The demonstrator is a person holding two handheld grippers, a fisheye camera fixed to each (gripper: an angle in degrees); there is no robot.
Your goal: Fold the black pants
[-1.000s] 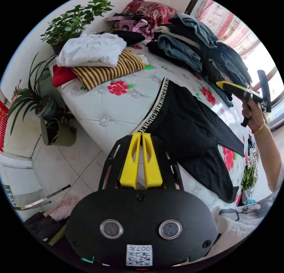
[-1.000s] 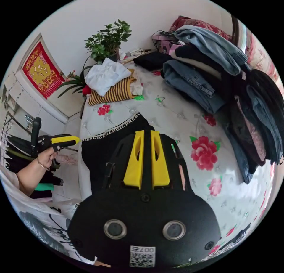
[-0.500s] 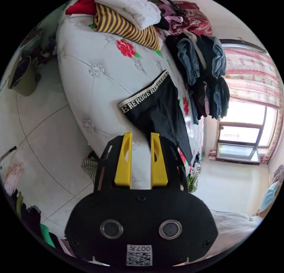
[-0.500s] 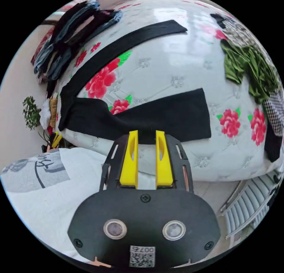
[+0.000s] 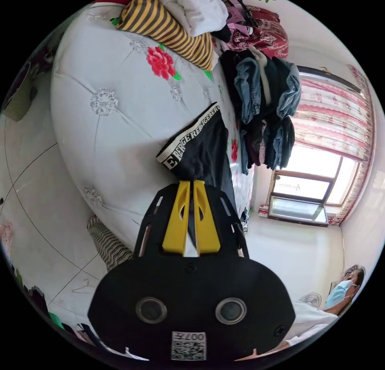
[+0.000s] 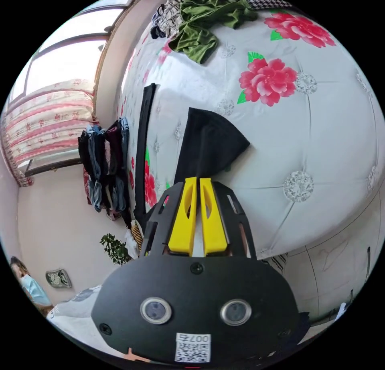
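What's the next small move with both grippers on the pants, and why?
Probably lift both ends and carry the near leg over onto the far one. The left gripper looks closed on the pants below the waistband, the right gripper on the near leg's cuff; the far leg lies apart on the bed.

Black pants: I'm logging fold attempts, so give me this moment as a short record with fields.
item: black pants, spread on a floral bed
left gripper: shut on the waistband end
right gripper: shut on a leg end
other leg: lying flat, apart
nearby: stack of jeans, striped garment, green garment
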